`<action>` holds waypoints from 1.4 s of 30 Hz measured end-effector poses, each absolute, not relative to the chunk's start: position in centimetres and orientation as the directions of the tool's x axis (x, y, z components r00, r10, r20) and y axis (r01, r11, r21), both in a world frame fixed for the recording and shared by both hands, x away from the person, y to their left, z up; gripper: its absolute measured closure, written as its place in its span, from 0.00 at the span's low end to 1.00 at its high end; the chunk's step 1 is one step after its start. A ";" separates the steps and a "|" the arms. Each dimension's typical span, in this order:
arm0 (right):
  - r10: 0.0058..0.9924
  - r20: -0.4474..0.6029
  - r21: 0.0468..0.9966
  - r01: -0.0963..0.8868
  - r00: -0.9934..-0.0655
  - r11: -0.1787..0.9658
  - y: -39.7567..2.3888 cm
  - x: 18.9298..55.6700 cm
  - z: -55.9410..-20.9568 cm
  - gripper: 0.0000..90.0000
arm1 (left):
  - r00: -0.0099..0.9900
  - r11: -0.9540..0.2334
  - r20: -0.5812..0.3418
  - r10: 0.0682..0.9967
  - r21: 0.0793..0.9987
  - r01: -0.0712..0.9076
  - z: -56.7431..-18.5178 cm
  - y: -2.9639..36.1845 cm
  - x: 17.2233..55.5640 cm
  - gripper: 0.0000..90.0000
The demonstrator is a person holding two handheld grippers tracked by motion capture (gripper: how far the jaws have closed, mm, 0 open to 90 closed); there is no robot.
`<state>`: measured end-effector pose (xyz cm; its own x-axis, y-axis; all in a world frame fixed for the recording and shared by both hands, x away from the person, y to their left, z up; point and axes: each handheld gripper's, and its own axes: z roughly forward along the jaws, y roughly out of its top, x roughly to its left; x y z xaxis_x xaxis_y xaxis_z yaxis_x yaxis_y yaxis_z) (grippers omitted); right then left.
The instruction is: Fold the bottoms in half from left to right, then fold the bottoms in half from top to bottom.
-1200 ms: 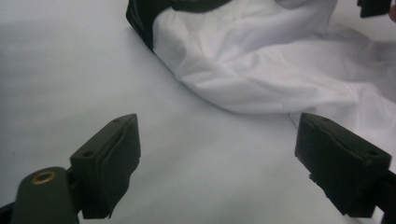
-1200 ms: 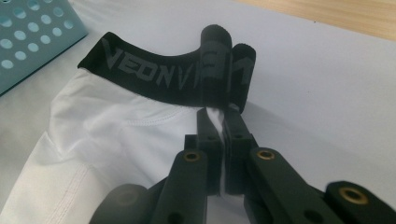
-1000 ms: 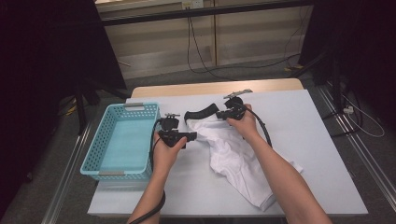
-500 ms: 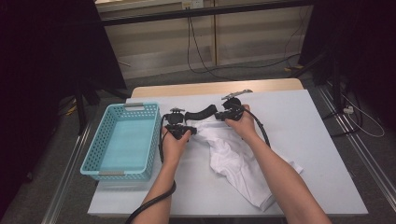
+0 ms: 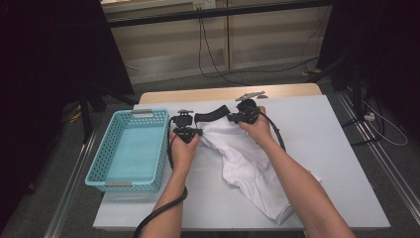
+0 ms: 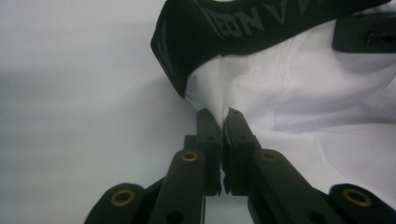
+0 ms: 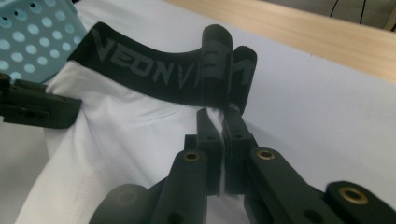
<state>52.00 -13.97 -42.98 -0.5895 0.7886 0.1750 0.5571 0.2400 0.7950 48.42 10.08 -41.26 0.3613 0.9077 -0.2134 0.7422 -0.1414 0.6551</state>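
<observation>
Now both grippers, left (image 6: 218, 116) just closed and right (image 7: 218, 114), pinch the soft white garment (image 5: 247, 163) below its black elastic waistband (image 7: 154, 74).

A: Quick count, what was on the table?
B: 1 white garment (image 5: 247, 163) w/ a black waistband (image 5: 212, 115), 1 blue basket (image 5: 99, 171).
A: Tools?
B: 2 grippers: left gripper (image 5: 187, 133), right gripper (image 5: 236, 118). 2 hands, 1 per gripper.
A: Tables?
B: 1 table (image 5: 341, 163).

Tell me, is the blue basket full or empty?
Empty. The high view shows the basket with a bare blue bottom; the white garment lies on the table beside it.
</observation>
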 end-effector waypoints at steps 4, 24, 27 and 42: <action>0.784 0.178 0.814 0.536 -0.594 0.222 -14.4 51.9 -42.4 0.99 | 0.399 -0.161 -0.199 0.895 0.691 0.705 -40.3 10.1 47.7 0.97; 0.762 0.150 0.821 0.509 -0.630 0.259 -17.5 49.5 -42.6 0.99 | 0.547 -0.265 -0.153 0.823 0.748 0.608 -40.9 7.9 43.7 0.97; 0.760 0.158 0.817 0.516 -0.630 0.257 -18.0 49.3 -42.7 0.99 | 0.562 -0.276 -0.154 0.813 0.748 0.604 -41.1 7.6 43.4 0.97; 0.742 0.158 0.788 0.536 -0.652 0.303 -19.9 47.2 -44.3 0.98 | 0.623 -0.331 -0.152 0.767 0.738 0.588 -42.8 6.2 41.0 0.97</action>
